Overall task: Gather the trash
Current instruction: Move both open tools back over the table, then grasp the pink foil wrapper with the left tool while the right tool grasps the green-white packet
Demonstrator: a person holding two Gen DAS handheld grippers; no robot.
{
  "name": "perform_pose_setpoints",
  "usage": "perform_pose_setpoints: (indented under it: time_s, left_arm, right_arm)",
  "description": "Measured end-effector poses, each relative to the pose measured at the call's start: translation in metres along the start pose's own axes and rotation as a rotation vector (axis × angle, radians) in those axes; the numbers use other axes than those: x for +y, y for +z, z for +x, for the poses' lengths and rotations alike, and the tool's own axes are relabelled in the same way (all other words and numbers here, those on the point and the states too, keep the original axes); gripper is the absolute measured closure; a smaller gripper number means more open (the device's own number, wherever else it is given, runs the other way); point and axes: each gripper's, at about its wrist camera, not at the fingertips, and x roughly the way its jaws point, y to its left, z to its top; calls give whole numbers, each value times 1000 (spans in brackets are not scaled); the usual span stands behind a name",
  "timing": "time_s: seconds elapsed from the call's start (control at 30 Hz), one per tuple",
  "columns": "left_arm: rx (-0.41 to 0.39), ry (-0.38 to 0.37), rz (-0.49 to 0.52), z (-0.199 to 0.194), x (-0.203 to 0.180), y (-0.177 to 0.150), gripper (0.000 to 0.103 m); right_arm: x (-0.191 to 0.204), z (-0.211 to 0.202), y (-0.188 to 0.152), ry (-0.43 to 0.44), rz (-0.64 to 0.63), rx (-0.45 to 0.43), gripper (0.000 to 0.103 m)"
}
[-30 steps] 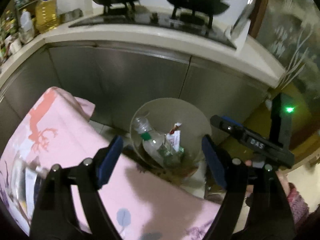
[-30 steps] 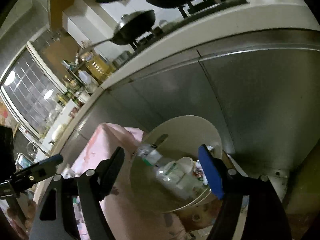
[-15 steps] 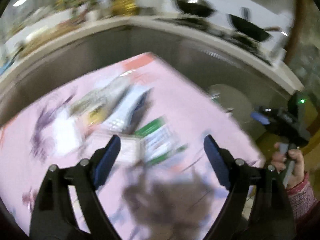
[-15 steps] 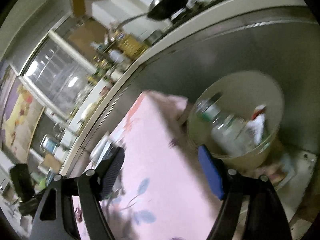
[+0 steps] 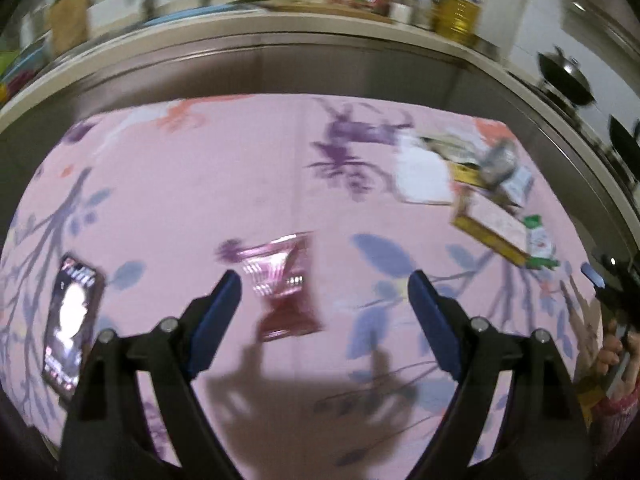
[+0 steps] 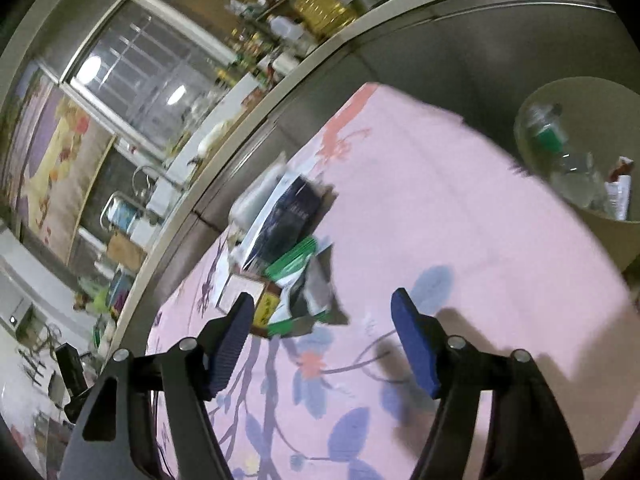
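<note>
My left gripper (image 5: 324,286) is open and empty above the pink flowered tablecloth (image 5: 200,184). A shiny pink-red snack wrapper (image 5: 282,286) lies just ahead, between its fingers. A pile of trash, boxes and packets (image 5: 488,196), lies at the far right. My right gripper (image 6: 322,314) is open and empty, just short of the same pile (image 6: 288,248) of a dark booklet, green packets and a yellow box. The beige trash bin (image 6: 600,128) beyond the table's right edge holds a plastic bottle (image 6: 552,132) and wrappers.
A phone (image 5: 70,322) with a lit screen lies on the table at the left. Steel cabinets and a cluttered counter (image 5: 320,36) run behind the table. The right gripper and hand show at the left wrist view's right edge (image 5: 612,292).
Both grippers have swung away from the bin to the left, over the table. The left now faces the pink wrapper, the right faces the trash pile. Both stay open.
</note>
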Motion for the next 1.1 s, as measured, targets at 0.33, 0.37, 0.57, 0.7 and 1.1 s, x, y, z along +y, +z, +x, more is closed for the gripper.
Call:
perform_pose_setpoints:
  time_s: [0.33,0.37,0.57,0.7,1.1]
  left_arm:
    - [26,7,-84,13,44,-11,21]
    - [32,7,-77,17,41,-12,21]
    - [59,1,-15,48,16,-12,21]
    - [81,0,-2,68,10,-11,33]
    - [111,-171,19,72,-27,-11,82]
  right_arm:
    - [72,27,-13,-2,-251,56,35]
    - [81,31,-16,-6,-290,64,35]
    - [109,52,-26,-126,-487,51,35]
    - [77,53,-10,-191,-378,25,35]
    - [46,77,17,-216,-280,67,35]
